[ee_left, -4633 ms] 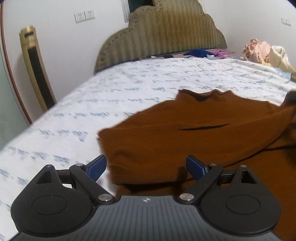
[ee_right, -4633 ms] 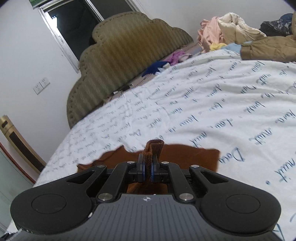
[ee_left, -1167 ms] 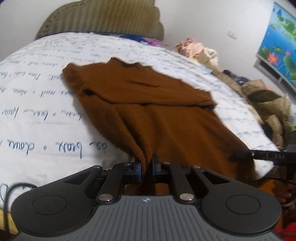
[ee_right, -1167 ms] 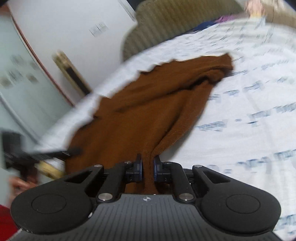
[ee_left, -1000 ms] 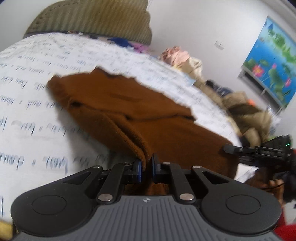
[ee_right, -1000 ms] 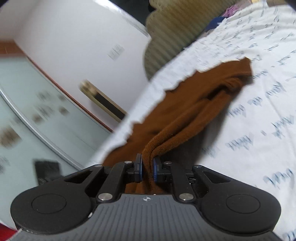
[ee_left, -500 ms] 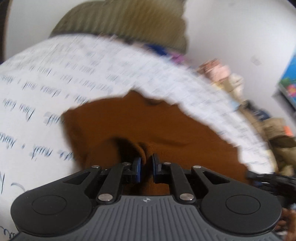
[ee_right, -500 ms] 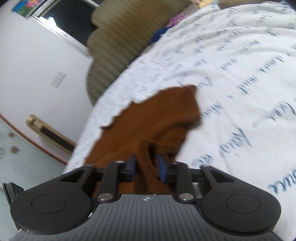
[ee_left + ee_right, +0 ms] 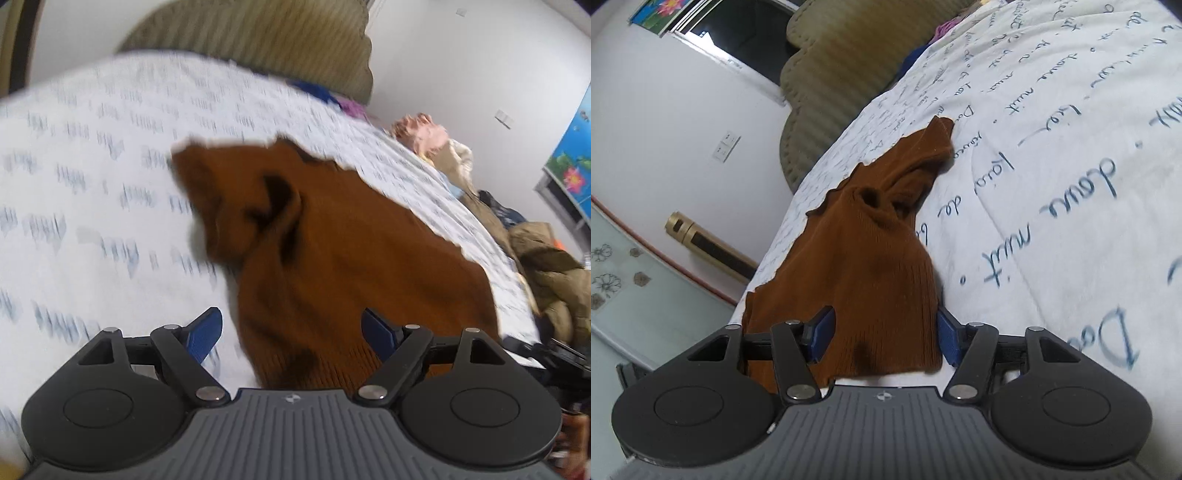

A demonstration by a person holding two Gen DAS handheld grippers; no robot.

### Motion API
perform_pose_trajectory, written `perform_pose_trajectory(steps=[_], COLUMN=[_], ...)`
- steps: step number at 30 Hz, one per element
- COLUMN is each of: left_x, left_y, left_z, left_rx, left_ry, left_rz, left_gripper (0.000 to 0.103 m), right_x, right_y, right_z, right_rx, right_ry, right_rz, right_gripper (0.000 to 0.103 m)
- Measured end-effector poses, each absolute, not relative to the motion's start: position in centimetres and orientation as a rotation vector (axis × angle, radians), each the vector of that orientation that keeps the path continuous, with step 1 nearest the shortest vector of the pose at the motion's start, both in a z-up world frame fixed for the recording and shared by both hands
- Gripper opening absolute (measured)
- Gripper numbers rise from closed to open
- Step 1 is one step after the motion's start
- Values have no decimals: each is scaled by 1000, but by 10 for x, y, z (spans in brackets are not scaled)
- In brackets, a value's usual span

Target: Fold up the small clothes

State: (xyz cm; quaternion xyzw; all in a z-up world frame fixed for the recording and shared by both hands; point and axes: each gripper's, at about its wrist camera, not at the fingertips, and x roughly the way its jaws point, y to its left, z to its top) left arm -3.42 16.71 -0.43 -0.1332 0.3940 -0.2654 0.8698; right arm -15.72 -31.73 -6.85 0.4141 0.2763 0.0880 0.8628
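Observation:
A brown knit garment [image 9: 332, 251] lies folded on the white bedspread with blue script [image 9: 92, 166]. In the left wrist view my left gripper [image 9: 295, 332] is open just above its near edge, blue pads on either side of the cloth, holding nothing. In the right wrist view the same garment [image 9: 871, 269] stretches away from me along the bed's left side. My right gripper [image 9: 882, 339] is open, its pads straddling the garment's near hem without pinching it.
An olive padded headboard [image 9: 258, 44] stands at the far end of the bed. A heap of other clothes [image 9: 535, 251] lies along the bed's right side. A gold and black upright appliance [image 9: 705, 247] stands by the wall beside the bed.
Both grippers have opened and let go of the brown garment, which they had carried up and over onto itself. The garment now rests on the bed.

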Motion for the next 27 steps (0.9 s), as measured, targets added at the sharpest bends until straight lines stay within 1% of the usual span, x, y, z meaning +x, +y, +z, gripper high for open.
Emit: perform_pose_trajectory(steps=[2,4,6,7,8,9,10,11,12,13,14,18,22,25,27], left_x=[-40,-44,-43,-42,-41,-42,-42,-43,-41,-40,-42,-56,-77,-93,-95], left_y=[163,154,145,141,138,136,134,134,134,137,142,150,163,168,161], left_z=[-16,-22,-24,-25,-27,-30,-30,-31,-33,-36,-39,-27,0,23,24], left_rx=[-309,-300,-300,-321,-338,-343,-342,-339,-349,-380,-412,-395,-355,-259,-152], left_ry=[853,835,821,822,824,822,820,828,844,866,872,825,789,756,751], left_rz=[-581,-585,-606,-625,-640,-646,-641,-638,-642,-653,-653,-646,-649,-602,-564], left_gripper=[82,82,82,82,81,78,58,31,20,15,14,13,13,14,19], right_x=[-157,-153,-148,-146,-144,-143,-143,-144,-146,-147,-149,-163,-181,-192,-192], right_y=[-311,-306,-301,-300,-299,-299,-299,-299,-298,-297,-297,-299,-295,-293,-290], right_z=[-67,-68,-70,-71,-73,-74,-75,-76,-76,-74,-73,-61,-43,-39,-45], right_rx=[858,863,872,877,884,895,909,920,918,910,902,875,829,811,775], right_ry=[578,581,594,599,601,602,600,593,585,580,575,546,521,527,569], right_rz=[167,176,183,185,184,178,180,181,181,181,183,212,254,262,244], right_gripper=[55,52,39,35,27,17,14,14,13,13,13,12,12,12,18])
